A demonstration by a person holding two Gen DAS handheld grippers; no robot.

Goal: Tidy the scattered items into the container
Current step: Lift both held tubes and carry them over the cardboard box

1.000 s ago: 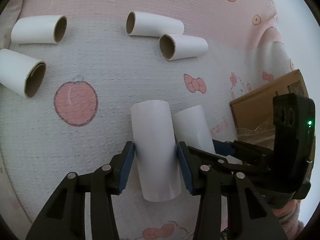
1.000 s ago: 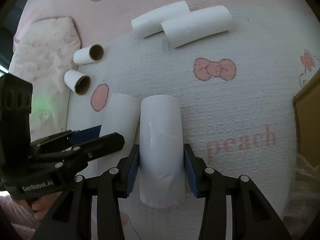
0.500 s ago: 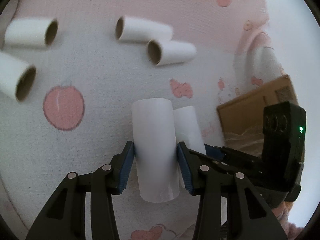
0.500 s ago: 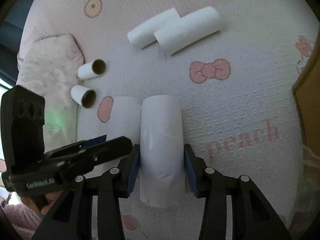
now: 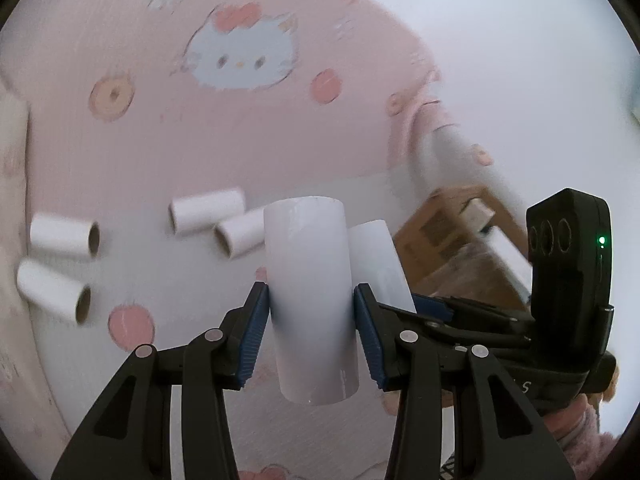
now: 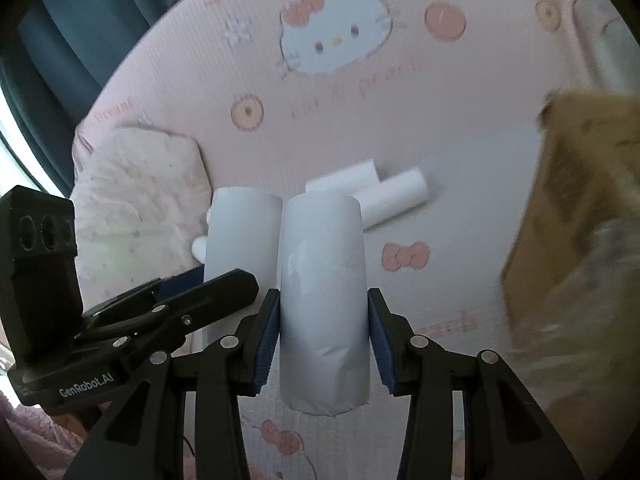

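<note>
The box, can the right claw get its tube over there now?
Probably yes. The right claw grips its tube, the box sits just to its right, and nothing lies between.

Bed (image 5: 200, 148) with pink cartoon-print cover. Lying on it: four white cardboard tubes (image 5: 206, 210), a pillow (image 6: 136, 196), a cardboard box (image 5: 452, 236) at its right edge.

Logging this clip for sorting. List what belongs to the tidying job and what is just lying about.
Job:
- roll in left tongs
- roll in right tongs
- four loose rolls on the bed, e.g.
- cardboard box

Lying about:
- pillow
- printed pink sheet
</note>
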